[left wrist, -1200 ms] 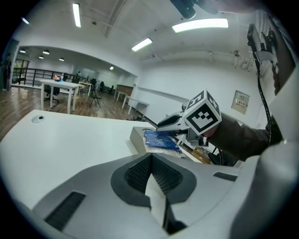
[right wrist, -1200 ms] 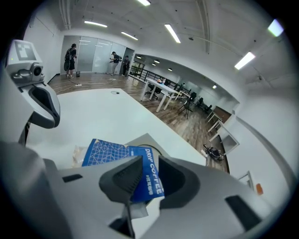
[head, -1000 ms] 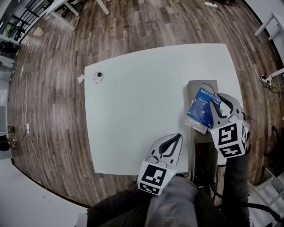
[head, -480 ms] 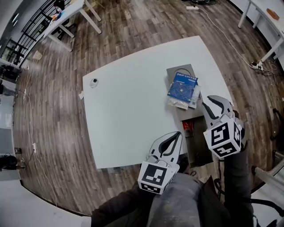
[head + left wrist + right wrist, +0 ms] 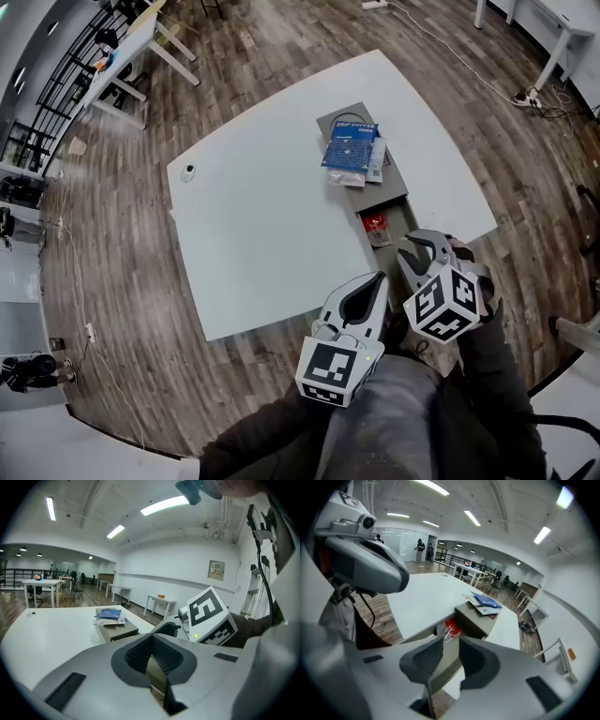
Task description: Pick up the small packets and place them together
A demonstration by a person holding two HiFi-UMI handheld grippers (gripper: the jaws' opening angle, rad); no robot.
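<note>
Small packets lie in two places on a white table (image 5: 262, 206): a blue packet (image 5: 353, 148) tops a short stack of paler ones on the lid of a grey box (image 5: 386, 187) toward the table's right end, and a red packet (image 5: 375, 225) lies in the box's open compartment at the near edge. At left, the left gripper (image 5: 378, 278) hangs over the near edge, its jaws pressed together with nothing between them. The stack sits well beyond it, toward the far edge. Right of the red packet, the right gripper (image 5: 417, 248) points steeply down just off the near edge, jaws a narrow slit apart and empty. Its own view shows the red packet directly past the fingertips and slightly to their left, inside the compartment. The right gripper is judged the nearer of the two, so the next pick likely falls to it. The packet shows too small to tell its long axis, but it seems to lie flat.
</note>
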